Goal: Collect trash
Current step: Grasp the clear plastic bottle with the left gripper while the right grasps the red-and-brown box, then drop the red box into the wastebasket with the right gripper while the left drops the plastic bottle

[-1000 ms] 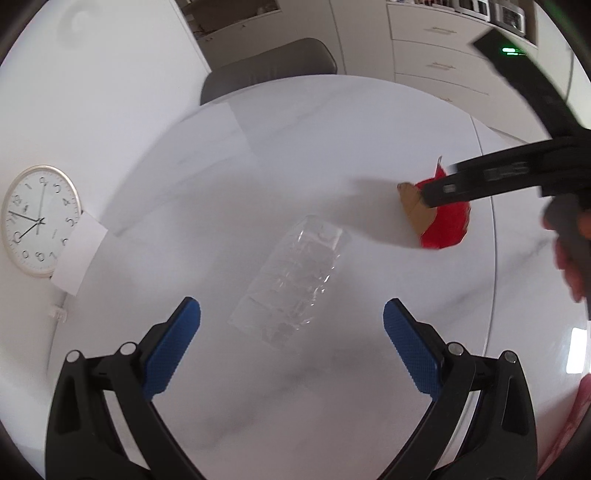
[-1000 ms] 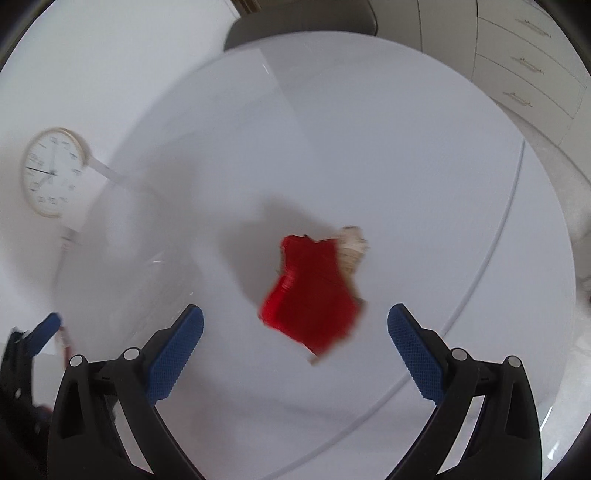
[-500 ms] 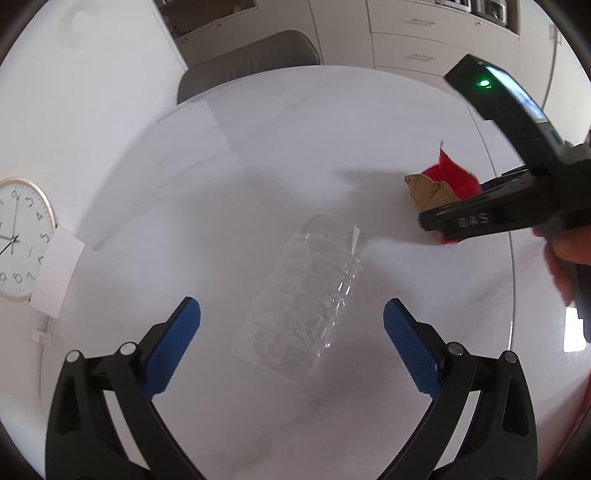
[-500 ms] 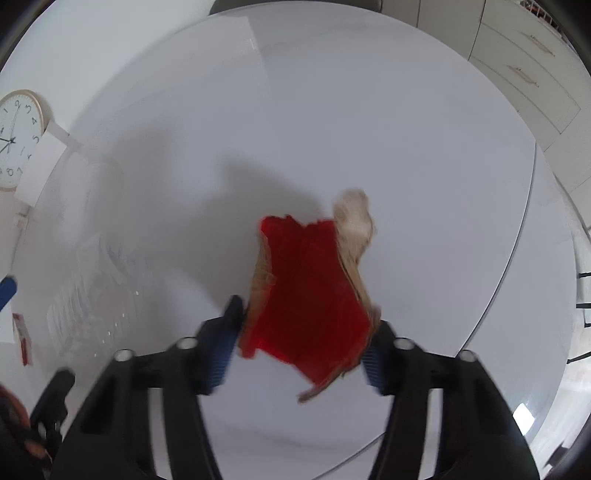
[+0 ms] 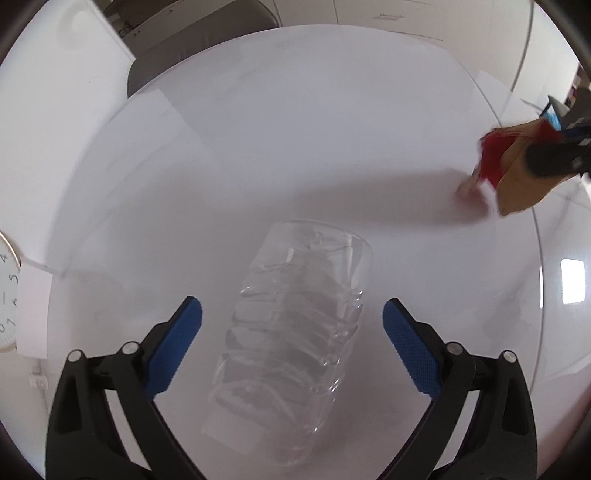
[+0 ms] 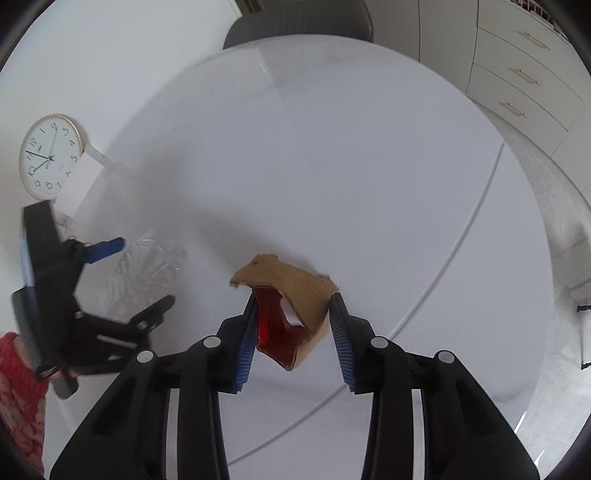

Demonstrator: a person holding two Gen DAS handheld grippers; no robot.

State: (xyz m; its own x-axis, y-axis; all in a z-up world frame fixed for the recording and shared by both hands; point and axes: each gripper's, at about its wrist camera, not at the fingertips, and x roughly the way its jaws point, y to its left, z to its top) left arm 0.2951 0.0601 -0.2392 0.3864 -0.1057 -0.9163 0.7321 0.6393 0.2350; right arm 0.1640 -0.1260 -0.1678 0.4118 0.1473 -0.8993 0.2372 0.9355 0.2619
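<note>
A crushed clear plastic bottle (image 5: 295,325) lies on the white round table (image 5: 295,129), between the open fingers of my left gripper (image 5: 291,317), which do not touch it. The bottle also shows in the right wrist view (image 6: 147,269) with the left gripper (image 6: 136,273) around it. My right gripper (image 6: 293,306) is shut on a torn red and brown carton (image 6: 291,302) and holds it lifted above the table. The carton shows at the right edge of the left wrist view (image 5: 513,170), blurred.
A grey chair (image 6: 295,22) stands at the table's far side. A wall clock (image 6: 50,155) and a white card (image 6: 79,181) are on the left. White drawers (image 6: 524,77) stand at the back right. The table's right edge (image 6: 461,236) runs close by the carton.
My right gripper closed on the carton and lifted it off the table. My left gripper moved forward, so the bottle now lies between its open fingers.
</note>
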